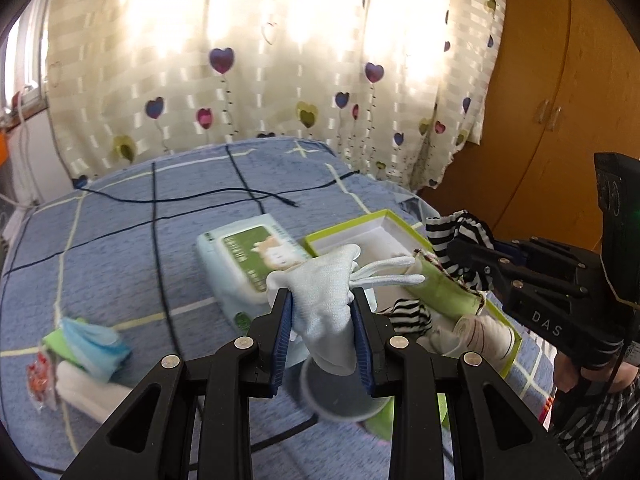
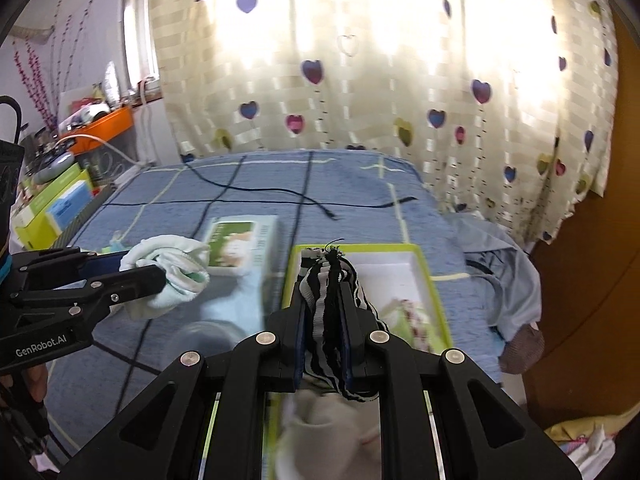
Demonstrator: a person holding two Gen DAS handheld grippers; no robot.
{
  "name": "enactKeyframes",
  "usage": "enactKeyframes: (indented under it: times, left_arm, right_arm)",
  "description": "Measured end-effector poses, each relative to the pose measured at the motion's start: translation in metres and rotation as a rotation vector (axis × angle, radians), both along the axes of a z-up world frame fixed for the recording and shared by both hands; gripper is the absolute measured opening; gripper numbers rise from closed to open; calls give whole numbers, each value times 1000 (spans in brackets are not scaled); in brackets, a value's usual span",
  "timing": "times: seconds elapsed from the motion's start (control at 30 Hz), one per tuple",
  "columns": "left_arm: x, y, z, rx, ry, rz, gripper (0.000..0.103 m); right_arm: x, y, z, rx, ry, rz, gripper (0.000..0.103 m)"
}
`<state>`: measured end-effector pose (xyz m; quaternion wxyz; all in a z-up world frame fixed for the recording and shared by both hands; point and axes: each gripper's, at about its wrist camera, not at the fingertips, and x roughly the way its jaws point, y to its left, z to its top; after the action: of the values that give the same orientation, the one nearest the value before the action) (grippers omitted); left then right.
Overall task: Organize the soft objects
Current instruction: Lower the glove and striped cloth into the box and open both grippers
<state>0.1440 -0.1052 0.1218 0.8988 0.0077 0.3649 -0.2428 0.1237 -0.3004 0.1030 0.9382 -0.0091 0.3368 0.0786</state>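
I see a heart-patterned curtain at twelve o'clock behind the blue checked bedspread, a wet-wipes pack lying centrally, and a wooden wardrobe at two o'clock.

You can read "DAS" in pale letters on the black body of your right gripper, seen from the left wrist view; from the right wrist view, "GenRobot.AI" stands in white on the side of your left gripper; the wipes pack carries green printing, but it is too blurred to read.
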Motion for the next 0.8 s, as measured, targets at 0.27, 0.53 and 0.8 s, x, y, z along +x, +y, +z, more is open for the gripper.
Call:
enactKeyframes:
  times: [0.27,0.53,0.8]
  left_arm:
    - [26,-38,-14,-1,55,-54,27]
    - [50,-65,-31,24,107,-89,27]
    - [62,-87,-48,84,136,-111,27]
  right_arm:
    - [22,-31,-12,-10,32,-49,15]
    - [49,-44,-25,-41,49,-64,15]
    - [76,-45,-42,-69,91,-25,15]
